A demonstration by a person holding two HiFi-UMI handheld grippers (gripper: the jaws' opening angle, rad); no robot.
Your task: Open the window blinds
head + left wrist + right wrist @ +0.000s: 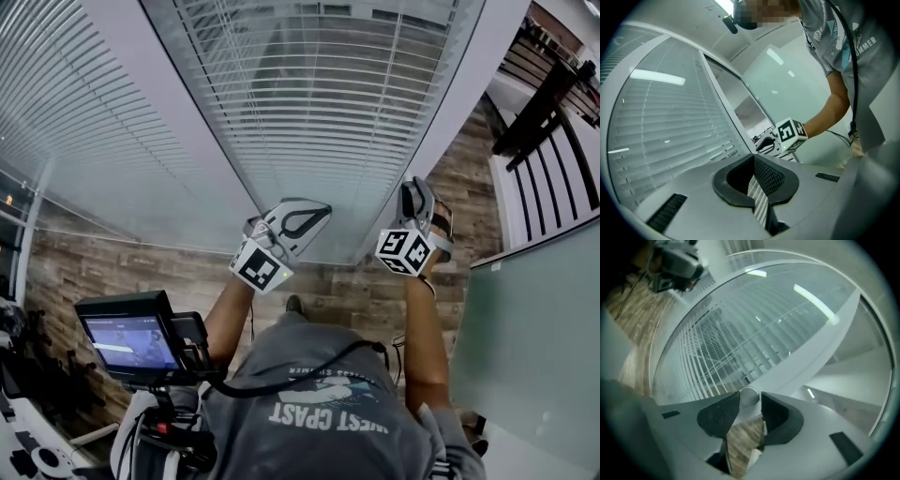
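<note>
The blinds' [736, 338] white rod end [749, 395] sits pinched between the right gripper's [750, 401] tips, at lower centre; the head view hides it. The left gripper [753, 160] is closed and empty.

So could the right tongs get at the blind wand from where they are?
Looks like yes: the wand shows its round end right between the tips of the right tongs, seemingly pinched there, with nothing in the way.

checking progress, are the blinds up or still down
Down: the blinds hang lowered, slats spread to near the floor in the head view. The right gripper has its jaws closed on a round wand tip.
</note>
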